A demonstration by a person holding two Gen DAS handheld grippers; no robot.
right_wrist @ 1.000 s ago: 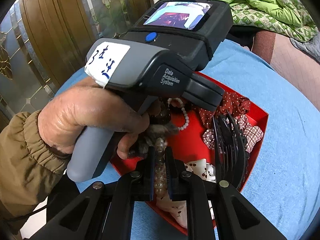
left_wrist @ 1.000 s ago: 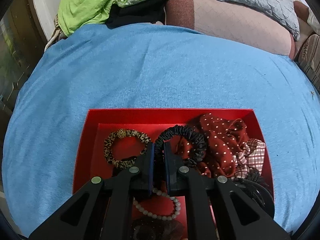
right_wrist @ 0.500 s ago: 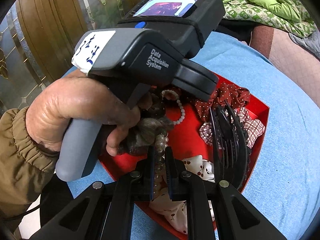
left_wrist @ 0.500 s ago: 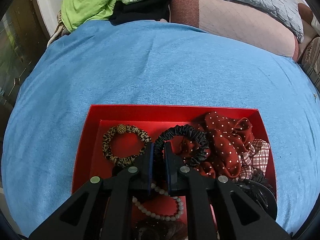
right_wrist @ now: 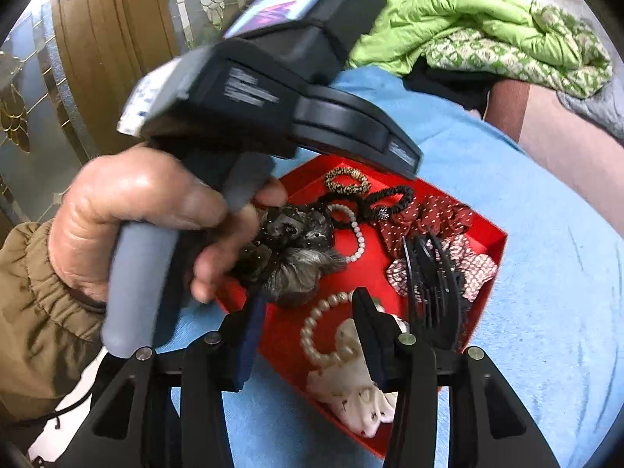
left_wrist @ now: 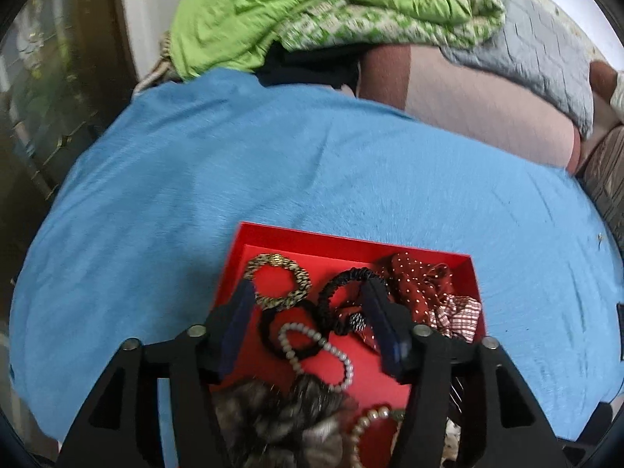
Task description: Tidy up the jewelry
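A red tray (left_wrist: 351,240) of hair ties and bracelets sits on a blue cloth (left_wrist: 273,156). My left gripper (left_wrist: 308,292) hovers above it, its jaws opening and gripping nothing. Below them lie a black scrunchie (left_wrist: 351,279), a leopard scrunchie (left_wrist: 277,288) and a white bead bracelet (left_wrist: 316,351). My right gripper (right_wrist: 310,304) hangs over the tray's (right_wrist: 374,269) near corner, its jaws opening too. A pearl bracelet (right_wrist: 319,331) lies loose in the tray under them. A hand (right_wrist: 136,210) holds the left gripper's grey handle and hides its fingers.
Also in the tray are a red dotted scrunchie (left_wrist: 421,288), a plaid one (left_wrist: 456,316), a furry grey one (right_wrist: 296,273), a black claw clip (right_wrist: 433,292) and a white bow (right_wrist: 351,386). Green bedding (left_wrist: 312,11) is piled beyond the cloth. A glass door (right_wrist: 39,78) stands at left.
Both grippers went from shut to open and rose from the tray. The left one let go of the black scrunchie, and the right one let go of the pearl bracelet.
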